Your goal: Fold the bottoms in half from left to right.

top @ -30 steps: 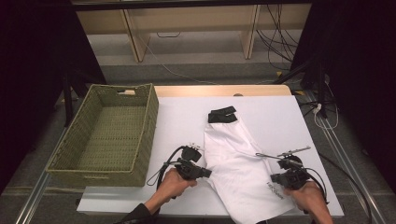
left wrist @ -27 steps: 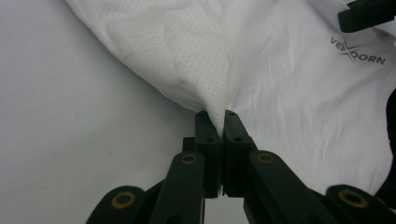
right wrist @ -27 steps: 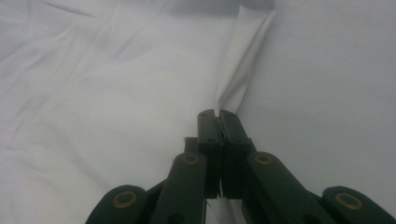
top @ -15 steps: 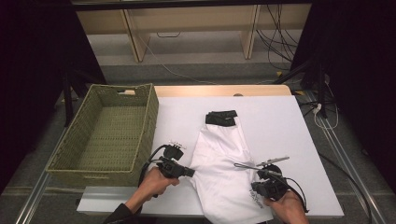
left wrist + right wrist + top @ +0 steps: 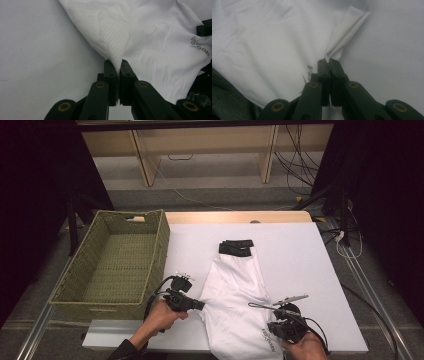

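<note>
A white garment (image 5: pixel 239 290) with a black band (image 5: pixel 237 247) at its far end lies on the white table (image 5: pixel 310 270), its near end hanging over the front edge. My left gripper (image 5: pixel 200 305) is shut on the garment's left edge; in the left gripper view the cloth (image 5: pixel 117 40) rises in a peak from between the closed jaws of my left gripper (image 5: pixel 116 62). My right gripper (image 5: pixel 274 326) is shut on the right edge, and the right gripper view shows a folded corner of cloth (image 5: pixel 347 32) pinched at the tips of my right gripper (image 5: pixel 328 61).
A woven green basket (image 5: pixel 117 262) stands at the table's left side, close to my left hand. Wooden shelving (image 5: pixel 210 150) and cables (image 5: pixel 300 165) lie beyond the far edge. Black cables trail from both grippers.
Both hands have drawn back toward the near edge and leftward, dragging the white garment with them. Its black-banded end has slid nearer, and more cloth hangs over the front edge.
</note>
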Demonstrator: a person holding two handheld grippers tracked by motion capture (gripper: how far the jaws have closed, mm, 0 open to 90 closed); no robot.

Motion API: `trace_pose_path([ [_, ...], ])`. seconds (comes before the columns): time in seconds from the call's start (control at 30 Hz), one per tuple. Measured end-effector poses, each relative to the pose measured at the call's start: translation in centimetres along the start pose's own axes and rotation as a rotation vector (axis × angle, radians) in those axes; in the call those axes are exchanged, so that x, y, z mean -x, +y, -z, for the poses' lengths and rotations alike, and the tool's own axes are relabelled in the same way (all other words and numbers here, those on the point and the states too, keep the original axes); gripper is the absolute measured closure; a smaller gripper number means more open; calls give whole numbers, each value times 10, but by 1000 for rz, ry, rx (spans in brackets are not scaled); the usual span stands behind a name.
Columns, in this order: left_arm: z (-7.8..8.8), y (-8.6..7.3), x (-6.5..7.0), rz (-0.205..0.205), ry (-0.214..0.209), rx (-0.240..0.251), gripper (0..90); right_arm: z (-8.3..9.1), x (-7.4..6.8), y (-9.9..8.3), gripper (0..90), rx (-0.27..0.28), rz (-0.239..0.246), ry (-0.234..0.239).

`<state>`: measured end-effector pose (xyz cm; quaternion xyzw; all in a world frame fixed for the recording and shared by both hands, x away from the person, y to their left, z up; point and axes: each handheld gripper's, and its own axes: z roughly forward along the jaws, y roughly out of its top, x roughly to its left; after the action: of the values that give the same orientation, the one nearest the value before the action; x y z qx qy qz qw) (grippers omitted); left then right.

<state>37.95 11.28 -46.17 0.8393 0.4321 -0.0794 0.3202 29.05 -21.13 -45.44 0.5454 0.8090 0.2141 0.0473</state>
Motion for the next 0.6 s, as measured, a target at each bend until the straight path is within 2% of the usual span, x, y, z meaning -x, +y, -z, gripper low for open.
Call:
trace_pose_path([
  [0.1,0,-1,0,0,0,0,856,1,2,0,871,2,-6,-1],
  [0.13,-1,-1,0,0,0,0,856,1,3,0,840,5,-1,-3],
  [0.2,-1,-1,0,1,-2,3,852,3,6,1,705,31,8,8],
  [0.23,-1,-2,0,6,-3,6,849,5,7,2,676,46,7,11],
  [0.33,-1,-2,0,7,-2,11,837,7,12,7,664,94,12,7],
  [0.4,0,-2,0,4,-1,13,824,7,13,11,648,106,14,4],
  [0.47,0,-1,0,4,-2,15,822,7,11,16,639,132,41,-14],
  [0.53,0,-2,0,4,-1,15,825,5,9,22,680,131,58,-28],
  [0.6,0,-2,0,-5,0,7,832,-1,10,27,705,100,55,-43],
])
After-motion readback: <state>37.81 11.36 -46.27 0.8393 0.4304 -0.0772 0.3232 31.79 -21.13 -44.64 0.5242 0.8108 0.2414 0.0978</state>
